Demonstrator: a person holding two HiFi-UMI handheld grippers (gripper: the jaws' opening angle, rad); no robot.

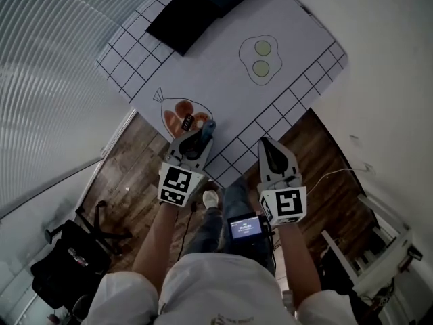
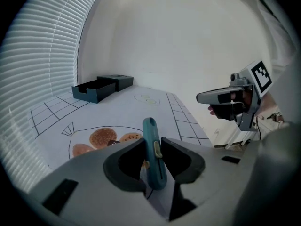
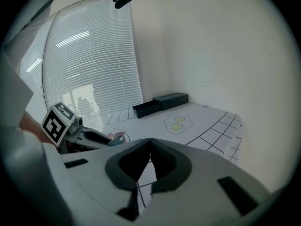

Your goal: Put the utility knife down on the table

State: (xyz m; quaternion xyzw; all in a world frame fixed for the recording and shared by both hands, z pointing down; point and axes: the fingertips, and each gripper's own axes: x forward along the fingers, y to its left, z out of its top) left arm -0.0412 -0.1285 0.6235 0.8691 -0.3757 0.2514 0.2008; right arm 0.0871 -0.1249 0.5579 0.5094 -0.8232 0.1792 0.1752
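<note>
A teal utility knife [image 2: 153,152] stands upright between the jaws of my left gripper [image 2: 153,157], which is shut on it. Its tip pokes out over the near edge of the white table [image 1: 223,80] in the head view, where the knife [image 1: 206,126] shows just past the left gripper [image 1: 197,141]. My right gripper [image 1: 270,151] hovers beside it at the table's near edge, shut with nothing held; in the right gripper view its pads [image 3: 149,155] meet. The left gripper [image 3: 89,138] with the knife's tip [image 3: 114,142] shows at that view's left.
The table carries a drawn bag with brown patches [image 1: 181,116], a small black object [image 1: 187,121] on it, and a drawn outline with two green circles [image 1: 260,58]. A dark open box [image 1: 196,5] lies at the far end. A white wall is right, blinds are left.
</note>
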